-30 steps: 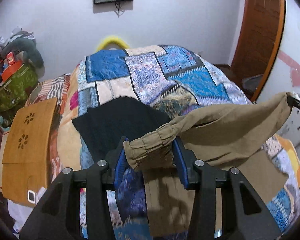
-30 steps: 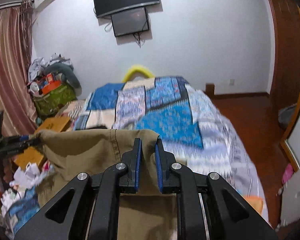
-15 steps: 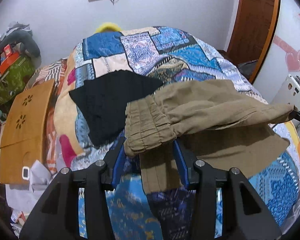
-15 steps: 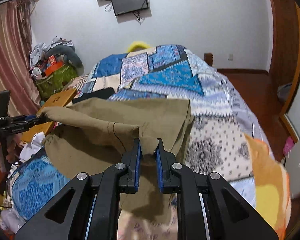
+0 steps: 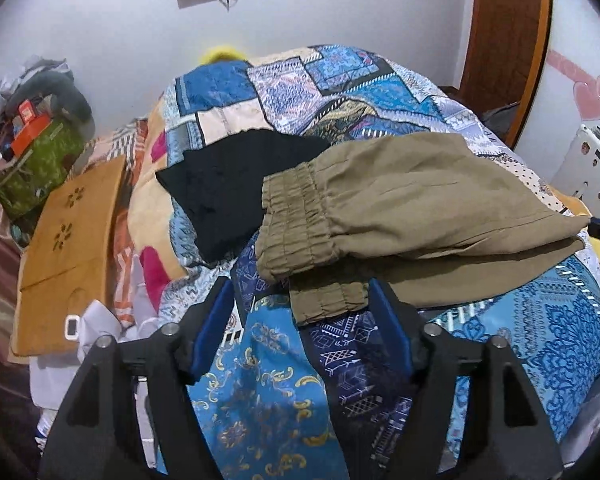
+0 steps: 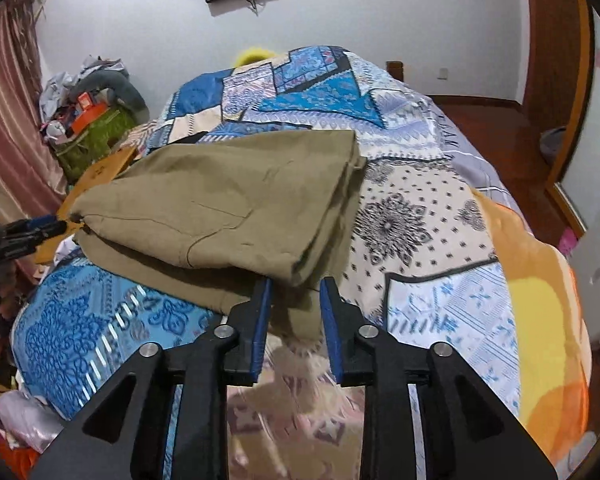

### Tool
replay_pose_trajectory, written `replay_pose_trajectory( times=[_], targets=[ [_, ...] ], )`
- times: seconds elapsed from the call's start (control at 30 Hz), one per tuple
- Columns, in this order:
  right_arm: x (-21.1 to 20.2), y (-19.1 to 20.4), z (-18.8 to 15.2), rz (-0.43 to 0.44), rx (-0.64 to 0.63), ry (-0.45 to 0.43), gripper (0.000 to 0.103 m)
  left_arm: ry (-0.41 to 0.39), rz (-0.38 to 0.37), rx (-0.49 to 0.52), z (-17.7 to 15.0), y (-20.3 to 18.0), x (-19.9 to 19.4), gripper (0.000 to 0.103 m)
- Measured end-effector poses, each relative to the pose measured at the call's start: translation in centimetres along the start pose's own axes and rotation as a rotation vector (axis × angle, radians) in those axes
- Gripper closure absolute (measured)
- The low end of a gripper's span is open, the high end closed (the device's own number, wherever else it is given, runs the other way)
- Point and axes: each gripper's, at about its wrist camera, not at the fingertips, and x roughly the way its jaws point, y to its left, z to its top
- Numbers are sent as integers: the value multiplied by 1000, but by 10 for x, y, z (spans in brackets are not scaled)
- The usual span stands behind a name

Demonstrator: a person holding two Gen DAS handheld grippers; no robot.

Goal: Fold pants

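The khaki pants [image 5: 412, 208] lie folded over on the patchwork bedspread [image 5: 292, 92], the gathered waistband [image 5: 296, 236] at the near left end. My left gripper [image 5: 302, 292] is open with its jaws wide apart, just short of the lower elastic cuff [image 5: 328, 300]. In the right wrist view the folded pants [image 6: 228, 208] lie flat, and my right gripper [image 6: 294, 286] is open at their near folded corner, its jaws either side of the lower layer. The left gripper's tip [image 6: 40, 226] shows at the pants' far left end.
A black garment [image 5: 236, 184] lies on the bed beside the waistband. A wooden board [image 5: 68, 248] and a green bag with clutter [image 5: 32, 160] stand left of the bed. A wooden door [image 5: 504, 28] is at the back right. The bed's edge drops off right.
Both grippers lowered the pants' top half onto the lower half and opened, letting go. The pants went from hanging stretched between the grippers to lying folded on the bed.
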Motion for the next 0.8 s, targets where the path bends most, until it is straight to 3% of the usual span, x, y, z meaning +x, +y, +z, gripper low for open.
replay_pose_trajectory(
  times=[0.13, 0.2, 0.3, 0.47, 0.6, 0.8],
  targets=[
    [-19, 4, 11, 5, 6, -58, 75, -51, 1, 31, 13, -11, -16, 13],
    [-29, 9, 19, 19, 10, -105, 58, -63, 0, 55, 19, -18, -20, 5],
    [-35, 22, 30, 43, -19, -140, 50, -59, 0, 122, 26, -34, -17, 3],
    [-22, 53, 40, 94, -118, -118, 30, -1, 28, 254, 26, -63, 6, 3],
    [2, 77, 38, 113, -205, -49, 29, 65, 61, 304, 19, -79, 33, 3],
    [34, 106, 31, 129, -326, 44, 29, 47, 49, 290, 29, -82, 38, 3]
  ],
)
